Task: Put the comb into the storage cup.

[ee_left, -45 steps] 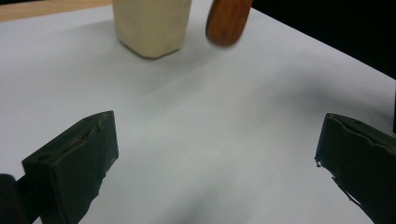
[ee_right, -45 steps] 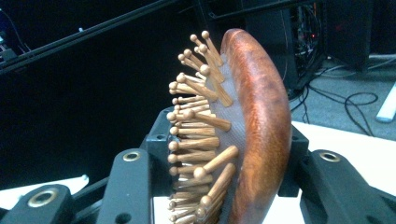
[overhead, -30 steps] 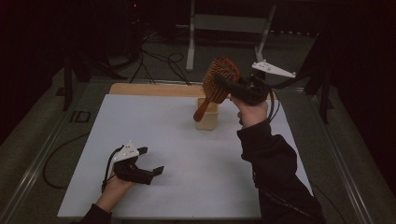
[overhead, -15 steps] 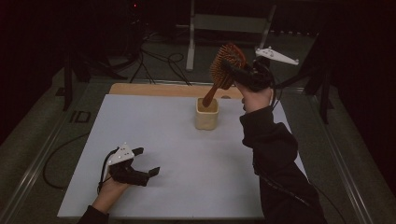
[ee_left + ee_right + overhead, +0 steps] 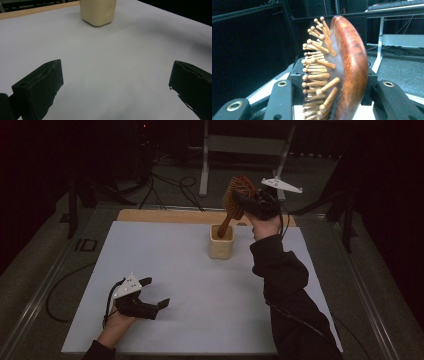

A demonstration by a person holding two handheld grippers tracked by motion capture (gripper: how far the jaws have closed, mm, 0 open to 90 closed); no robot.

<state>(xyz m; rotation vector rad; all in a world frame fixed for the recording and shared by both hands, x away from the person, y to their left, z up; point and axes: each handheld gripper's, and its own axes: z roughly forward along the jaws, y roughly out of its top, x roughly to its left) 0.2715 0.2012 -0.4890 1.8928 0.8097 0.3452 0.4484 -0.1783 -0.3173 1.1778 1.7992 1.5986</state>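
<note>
1. Near edge: left tool (image 5: pixel 156 293) sits idle on the counter (image 5: pixel 165 260), jaws spread wide, nothing in them.
2. Farther back: right tool (image 5: pixel 244 196) clamps the hairbrush (image 5: pixel 235 200) head, handle tip just inside the cup (image 5: pixel 221 242). Lowering's left, I'd say.
3. Right gripper view shows wooden bristles (image 5: pixel 318 75) up close; left gripper view shows the cup's base (image 5: pixel 98 12).

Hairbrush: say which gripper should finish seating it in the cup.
Right. The right gripper is shut on the hairbrush, whose handle tip already sits in the cream cup. The left gripper rests open on the table, away from the cup.
</note>
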